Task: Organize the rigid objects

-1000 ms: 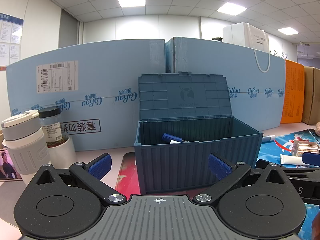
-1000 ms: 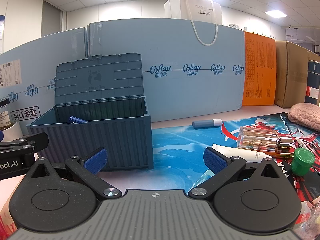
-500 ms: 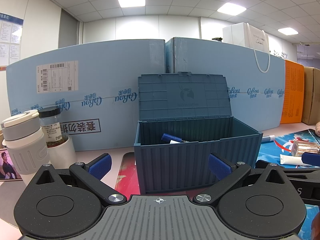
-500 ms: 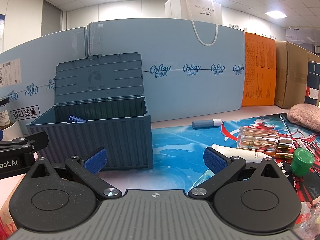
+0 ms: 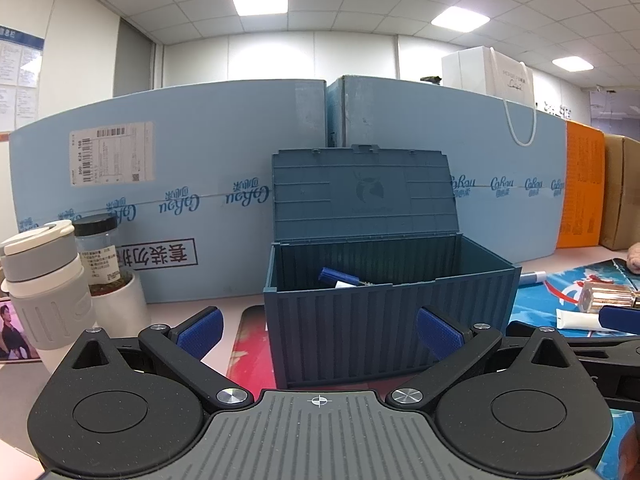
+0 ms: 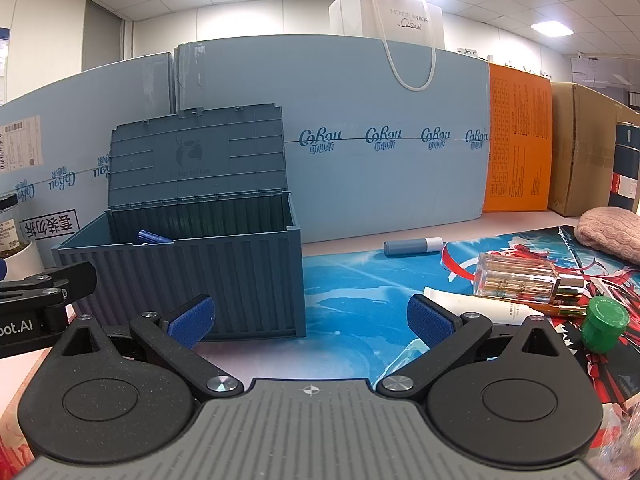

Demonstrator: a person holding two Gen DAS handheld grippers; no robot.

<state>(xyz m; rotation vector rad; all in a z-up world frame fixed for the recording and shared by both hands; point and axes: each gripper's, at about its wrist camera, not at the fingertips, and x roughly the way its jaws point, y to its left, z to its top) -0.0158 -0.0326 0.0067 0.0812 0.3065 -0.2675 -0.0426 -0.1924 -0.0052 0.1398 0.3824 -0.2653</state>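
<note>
Nearest, both the left tongs (image 5: 318, 330) and the right tongs (image 6: 308, 318) gape wide and carry nothing. Just beyond on the tabletop (image 6: 352, 276) lie a white tube (image 6: 480, 306), a glass bottle (image 6: 516, 280) and a green cap (image 6: 605, 323) — packed close, so a careless reach could knock the bottle rolling. Farther left, the blue bin (image 6: 200, 280) stands lid-up with a pen-like item (image 5: 340, 278) inside — a low carry might clip its rim.

The front wall of the blue bin (image 5: 384, 332) hides most of its contents; only the tip of a blue pen (image 5: 338, 276) and a white scrap beside it show, too small to identify. The pink knitted item (image 6: 612, 232) is cut by the right edge. Behind the tumbler (image 5: 40, 280), 1 glass jar (image 5: 100, 252) holds perhaps dried herbs.
</note>
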